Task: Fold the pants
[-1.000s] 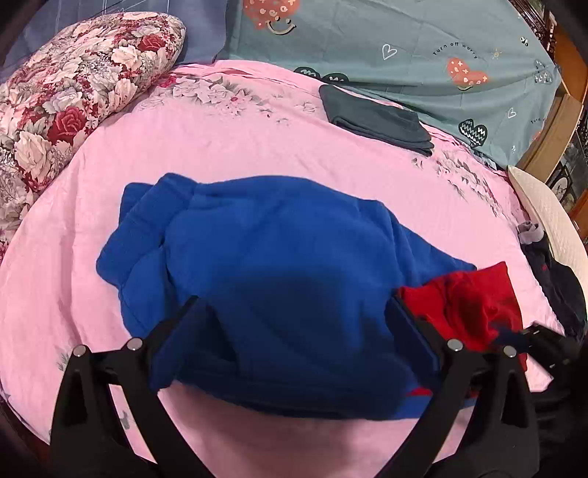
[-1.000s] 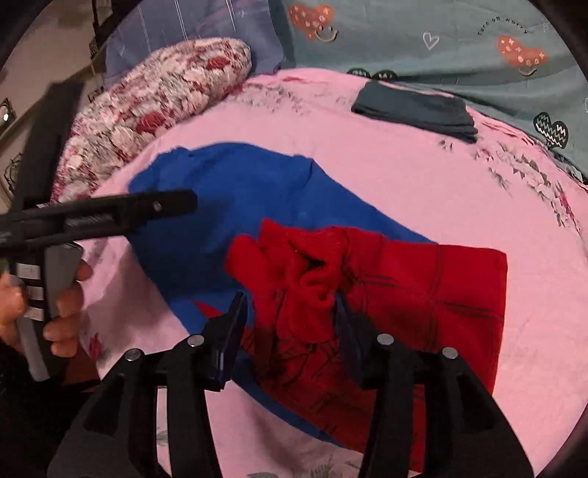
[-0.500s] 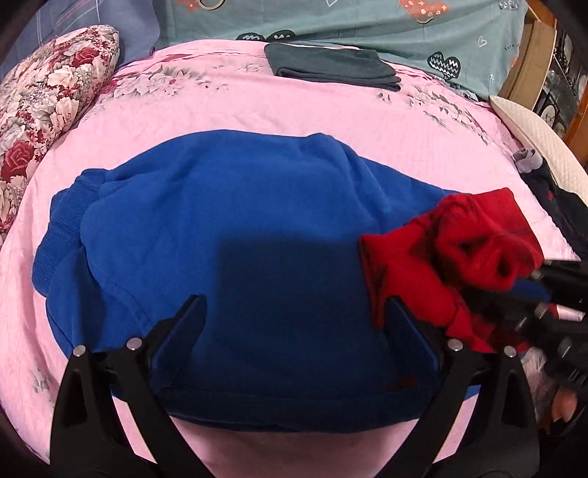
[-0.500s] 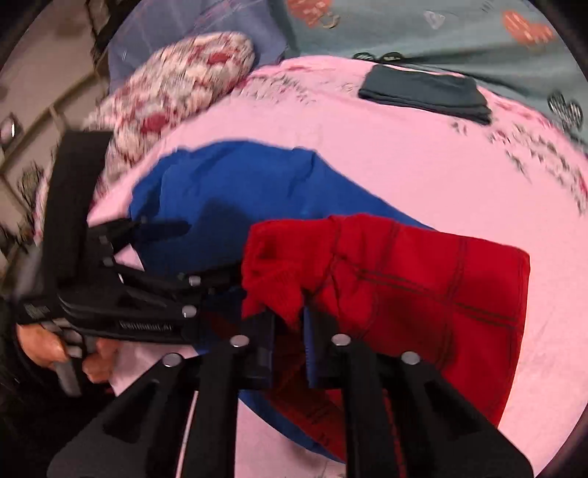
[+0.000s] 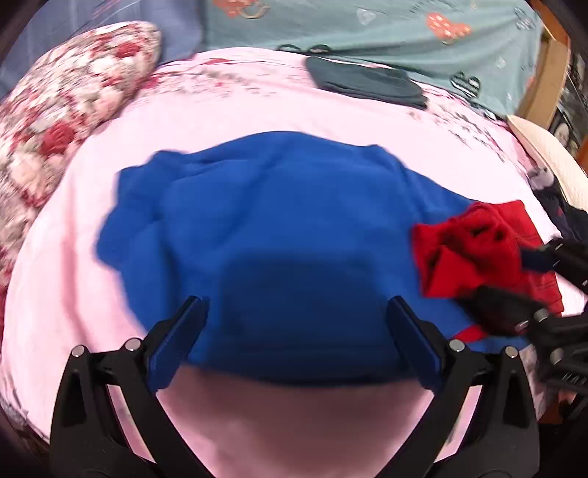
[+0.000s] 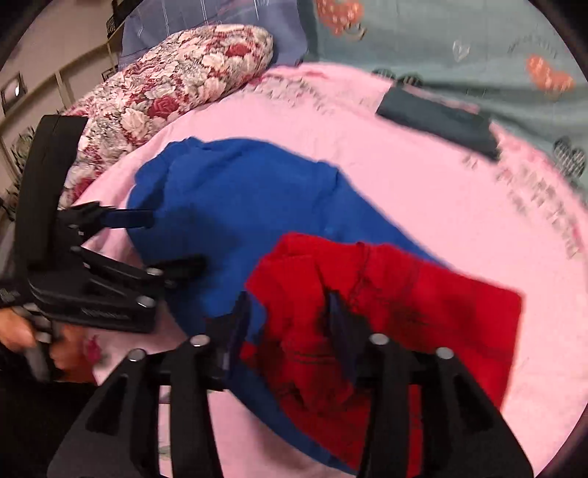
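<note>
Nearest to us, our left gripper (image 5: pixel 296 342) is spread wide and grasps nothing, its fingers hovering over the near edge of the blue pants (image 5: pixel 279 235). Our right gripper (image 6: pixel 290 323) sits at the bunched red cloth (image 6: pixel 386 312); its fingers are partly apart with red folds between them, and we cannot tell whether it grips or has let go. The red piece lies over the right end of the pants, which are spread across the pink bedspread (image 5: pixel 220 110).

Farther back, a folded dark garment (image 5: pixel 364 82) rests near the head of the bed, with a floral pillow (image 5: pixel 62 95) to the left and a teal sheet (image 5: pixel 386 33) printed with hearts behind it.

We judge that the crumpled red end could drag the blue layer askew if pulled, because the fabrics overlap, leaving an uneven fold.

The small writing on the teal sheet is too blurred to read.
</note>
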`<act>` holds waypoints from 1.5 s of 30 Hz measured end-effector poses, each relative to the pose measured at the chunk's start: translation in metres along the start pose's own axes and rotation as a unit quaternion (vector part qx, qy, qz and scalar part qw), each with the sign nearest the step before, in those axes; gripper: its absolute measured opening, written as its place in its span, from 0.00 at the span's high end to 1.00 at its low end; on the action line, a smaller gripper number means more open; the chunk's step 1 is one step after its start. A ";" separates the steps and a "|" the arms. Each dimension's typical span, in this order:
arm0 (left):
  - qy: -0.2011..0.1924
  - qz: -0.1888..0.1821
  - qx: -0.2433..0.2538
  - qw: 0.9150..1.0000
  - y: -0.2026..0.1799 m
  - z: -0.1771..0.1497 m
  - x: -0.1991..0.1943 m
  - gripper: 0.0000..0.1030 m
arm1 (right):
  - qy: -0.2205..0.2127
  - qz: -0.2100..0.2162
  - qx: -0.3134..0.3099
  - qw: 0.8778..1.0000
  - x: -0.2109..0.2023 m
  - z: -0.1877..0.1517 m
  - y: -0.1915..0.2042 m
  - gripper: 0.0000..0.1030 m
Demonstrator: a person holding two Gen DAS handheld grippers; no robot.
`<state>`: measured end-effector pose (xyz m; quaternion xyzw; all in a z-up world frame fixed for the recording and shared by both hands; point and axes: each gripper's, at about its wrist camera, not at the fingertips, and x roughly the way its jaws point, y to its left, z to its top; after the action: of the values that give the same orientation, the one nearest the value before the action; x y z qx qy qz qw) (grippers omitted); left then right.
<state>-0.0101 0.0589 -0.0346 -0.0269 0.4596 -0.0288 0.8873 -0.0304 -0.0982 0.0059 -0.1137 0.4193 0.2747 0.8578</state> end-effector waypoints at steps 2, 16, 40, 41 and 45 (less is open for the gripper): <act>0.000 -0.002 -0.009 1.000 0.009 -0.003 -0.004 0.02 | -0.013 -0.037 -0.025 0.999 -0.001 0.001 0.006 0.41; -0.023 -0.028 -0.016 0.999 0.020 -0.002 -0.016 0.02 | -0.038 -0.019 0.090 0.995 -0.006 0.027 -0.034 0.77; 0.042 -0.053 0.052 0.996 -0.086 0.035 0.058 0.02 | 0.037 -0.045 0.167 0.984 0.016 -0.034 -0.116 0.71; 0.033 -0.049 0.055 0.997 -0.088 0.035 0.053 0.02 | 0.034 -0.053 0.162 0.985 0.011 -0.036 -0.112 0.70; 0.035 -0.054 0.046 0.997 -0.086 0.035 0.055 0.02 | -0.014 -0.027 0.136 0.990 -0.021 -0.031 -0.094 0.70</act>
<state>0.0481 -0.0306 -0.0524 -0.0094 0.4862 -0.0986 0.8682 -0.0079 -0.1967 0.0000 -0.0035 0.4375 0.1929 0.8783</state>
